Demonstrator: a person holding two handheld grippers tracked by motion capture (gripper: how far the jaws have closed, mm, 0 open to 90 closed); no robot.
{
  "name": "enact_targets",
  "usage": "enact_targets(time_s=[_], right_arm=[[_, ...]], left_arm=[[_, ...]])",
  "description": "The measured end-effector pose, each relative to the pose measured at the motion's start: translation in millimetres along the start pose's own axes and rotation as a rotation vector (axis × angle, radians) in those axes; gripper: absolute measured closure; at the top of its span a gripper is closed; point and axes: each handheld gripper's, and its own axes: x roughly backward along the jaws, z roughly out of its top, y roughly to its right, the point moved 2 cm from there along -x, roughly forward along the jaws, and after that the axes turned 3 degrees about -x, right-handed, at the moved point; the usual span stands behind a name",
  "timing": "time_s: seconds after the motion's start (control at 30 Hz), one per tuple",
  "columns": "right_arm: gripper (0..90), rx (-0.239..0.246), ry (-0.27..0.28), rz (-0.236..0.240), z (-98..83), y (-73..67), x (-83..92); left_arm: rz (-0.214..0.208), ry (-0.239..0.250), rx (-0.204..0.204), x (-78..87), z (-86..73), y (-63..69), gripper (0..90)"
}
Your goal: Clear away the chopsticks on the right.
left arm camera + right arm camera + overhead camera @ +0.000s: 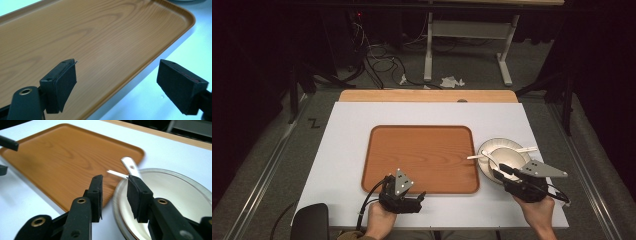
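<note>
A white table [347, 150] carried a wooden tray [422, 157] at its centre. At the tray's three o'clock, touching its edge, sat a plate [486, 148] with a bowl [508, 156] on it; two white spoons [524, 149] lay across them, handles toward nine and three o'clock. The right gripper [502, 172] hovered at the plate's six o'clock rim, the rim between its jaws, which stood partly apart and pressed on nothing. The left gripper [422, 196] rested at the tray's six o'clock edge, jaws wide apart over that edge, holding nothing.
</note>
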Motion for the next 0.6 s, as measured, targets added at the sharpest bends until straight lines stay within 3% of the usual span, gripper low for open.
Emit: enact_targets(time_s=[0.07, 0.1, 0.2, 0.3, 0.5, 0.6], right_arm=[[67.7, -0.014, 0.002, -0.017, -1.4, 3.0, 4.0], [68.9, -0.031, 0.012, -0.055, -3.9, 9.5, 11.7], [69.9, -0.038, 0.017, -0.092, -6.3, 16.5, 18.5], [71.7, -0.08, 0.01, -0.153, -11.3, 30.8, 30.8], [73.0, -0.111, 0.001, -0.199, -14.8, 51.6, 39.6], [73.1, -0.097, -0.02, -0.213, -11.4, 60.1, 37.0]], left_arm=[[-0.008, 0.0, -0.006, -2.0, 1.3, 0.5, 16.3], [-0.02, 0.002, -0.013, -6.1, 3.7, 1.6, 16.3], [-0.033, -0.003, -0.021, -9.8, 5.9, 2.6, 16.3], [-0.054, -0.001, -0.037, -14.8, 10.0, 4.8, 16.3], [-0.06, 0.004, -0.038, -16.4, 12.3, 4.4, 16.3], [-0.067, 0.004, -0.026, -15.8, 12.4, 3.5, 16.3]])
